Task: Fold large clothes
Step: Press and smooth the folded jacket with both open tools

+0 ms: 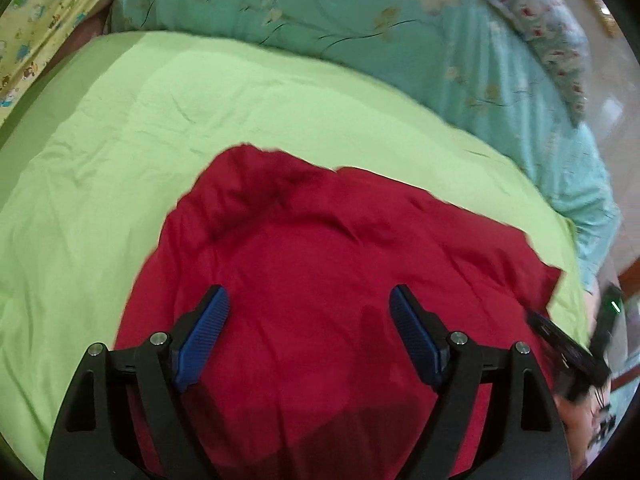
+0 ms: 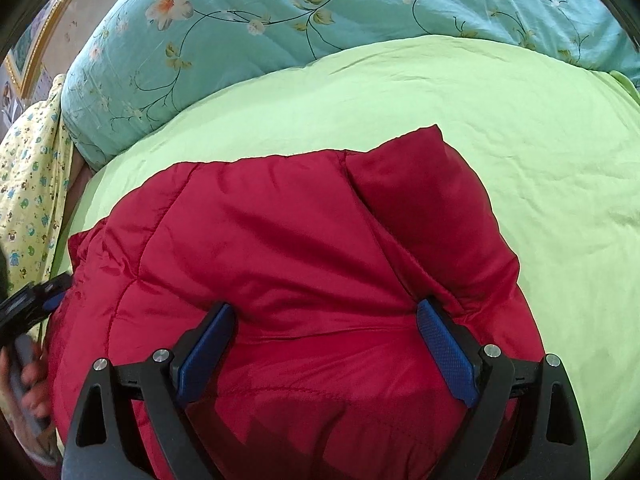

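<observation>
A red padded jacket (image 1: 320,264) lies bunched on the lime green sheet (image 1: 160,120); it also fills the lower middle of the right wrist view (image 2: 280,248), with a folded part sticking up at its far right. My left gripper (image 1: 309,304) is open just above the jacket, its blue pads (image 1: 202,344) wide apart with nothing between them. My right gripper (image 2: 326,320) is open too, its pads (image 2: 446,356) spread over the jacket's near bulge. The right gripper shows at the right edge of the left wrist view (image 1: 568,348), and the left one at the left edge of the right wrist view (image 2: 28,308).
A teal floral quilt (image 2: 280,20) is heaped along the far side of the bed. A yellow patterned cloth (image 2: 32,184) hangs at the left. The lime sheet (image 2: 520,160) extends right of the jacket. Tiled floor (image 1: 616,120) lies beyond the bed's right edge.
</observation>
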Demonstrator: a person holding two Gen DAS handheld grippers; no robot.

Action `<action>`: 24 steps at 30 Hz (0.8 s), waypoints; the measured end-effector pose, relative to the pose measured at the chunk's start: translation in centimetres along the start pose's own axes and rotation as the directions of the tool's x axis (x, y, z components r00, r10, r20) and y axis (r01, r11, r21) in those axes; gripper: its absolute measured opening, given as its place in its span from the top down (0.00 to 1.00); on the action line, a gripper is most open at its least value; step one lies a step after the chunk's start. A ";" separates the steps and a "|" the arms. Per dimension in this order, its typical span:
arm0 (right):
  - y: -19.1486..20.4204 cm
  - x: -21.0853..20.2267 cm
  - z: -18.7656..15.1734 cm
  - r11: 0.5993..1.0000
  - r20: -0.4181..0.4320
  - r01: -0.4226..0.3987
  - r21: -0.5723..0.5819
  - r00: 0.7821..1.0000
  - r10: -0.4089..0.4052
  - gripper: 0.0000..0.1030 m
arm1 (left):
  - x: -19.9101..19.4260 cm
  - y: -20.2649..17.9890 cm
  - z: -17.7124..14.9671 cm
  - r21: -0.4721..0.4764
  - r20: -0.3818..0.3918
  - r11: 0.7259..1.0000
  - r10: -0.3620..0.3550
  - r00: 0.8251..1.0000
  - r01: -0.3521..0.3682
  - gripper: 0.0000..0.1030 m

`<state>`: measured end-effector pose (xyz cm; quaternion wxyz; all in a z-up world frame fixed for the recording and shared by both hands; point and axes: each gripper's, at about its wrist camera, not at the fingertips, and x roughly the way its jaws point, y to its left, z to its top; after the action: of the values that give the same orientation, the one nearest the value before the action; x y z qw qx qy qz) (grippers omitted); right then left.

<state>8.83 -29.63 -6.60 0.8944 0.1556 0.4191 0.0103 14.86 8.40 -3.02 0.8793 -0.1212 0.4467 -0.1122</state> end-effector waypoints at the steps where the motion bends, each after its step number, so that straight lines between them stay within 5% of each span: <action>1: 0.1 0.0 0.0 1.000 0.000 0.003 -0.001 1.000 -0.003 0.09 | -0.2 -0.5 -0.2 0.008 0.004 1.000 -0.012 1.000 0.012 0.19; 7: 0.4 -0.2 -0.1 1.000 0.004 0.017 -0.006 1.000 -0.017 0.09 | -3.2 -2.6 -4.7 0.099 -0.001 0.994 -0.056 0.998 0.056 0.19; 18: 2.4 -3.7 -1.7 0.996 0.085 0.068 -0.062 0.994 -0.062 0.08 | -0.7 -3.7 -8.1 0.179 0.001 0.982 0.059 0.998 -0.059 0.17; 24: 5.8 -8.6 -6.1 0.989 0.163 -0.017 -0.147 0.986 0.041 0.08 | -0.9 -3.5 -8.4 0.176 0.013 0.983 0.053 0.999 -0.054 0.17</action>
<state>-0.68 -23.76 -2.19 0.9348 0.0964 0.3393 0.0410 7.21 4.40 -6.05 0.8910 -0.0313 0.4346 -0.1273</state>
